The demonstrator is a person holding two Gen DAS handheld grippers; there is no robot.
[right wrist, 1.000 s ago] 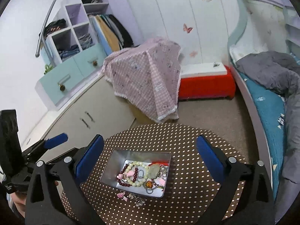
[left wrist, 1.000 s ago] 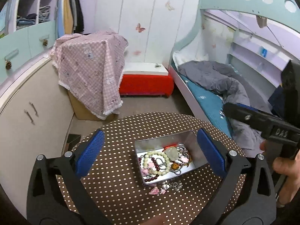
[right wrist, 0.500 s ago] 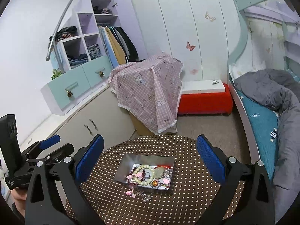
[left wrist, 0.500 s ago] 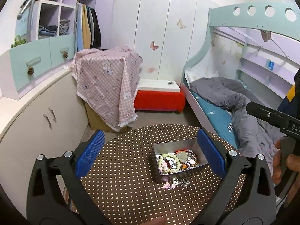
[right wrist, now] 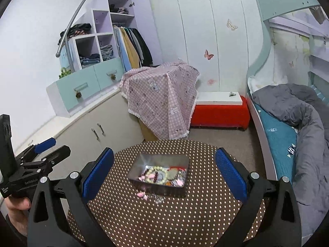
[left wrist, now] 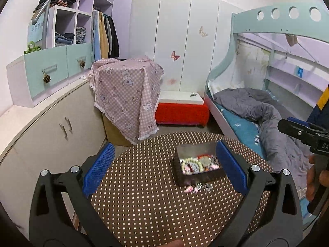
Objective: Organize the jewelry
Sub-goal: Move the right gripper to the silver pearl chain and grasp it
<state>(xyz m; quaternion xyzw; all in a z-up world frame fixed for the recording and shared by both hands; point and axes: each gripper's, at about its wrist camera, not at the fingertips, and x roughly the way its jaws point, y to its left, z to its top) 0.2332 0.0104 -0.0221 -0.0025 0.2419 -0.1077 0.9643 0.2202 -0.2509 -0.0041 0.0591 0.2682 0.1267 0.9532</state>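
A silver metal tin (left wrist: 186,151) (right wrist: 164,159) sits on a round brown table with white dots (left wrist: 148,195) (right wrist: 164,216). Inside it lie bead bracelets and other jewelry (left wrist: 198,164) (right wrist: 162,175). A few small pink and silver pieces (left wrist: 195,188) (right wrist: 147,196) lie on the cloth just in front of the tin. My left gripper (left wrist: 164,168) is open, held back above the table, and empty. My right gripper (right wrist: 164,171) is also open and empty, well short of the tin. Each gripper shows at the other view's edge.
A cream cabinet (left wrist: 51,127) runs along the left. A box draped in pink checked cloth (left wrist: 125,90) and a red bench (left wrist: 181,111) stand behind the table. A bunk bed with grey bedding (left wrist: 257,111) is close on the right. A hand (left wrist: 314,177) grips the right handle.
Both grippers have pulled back and up from the tin, so it looks smaller and farther. The left view has swung left. Both stayed open; the jewelry has not moved.
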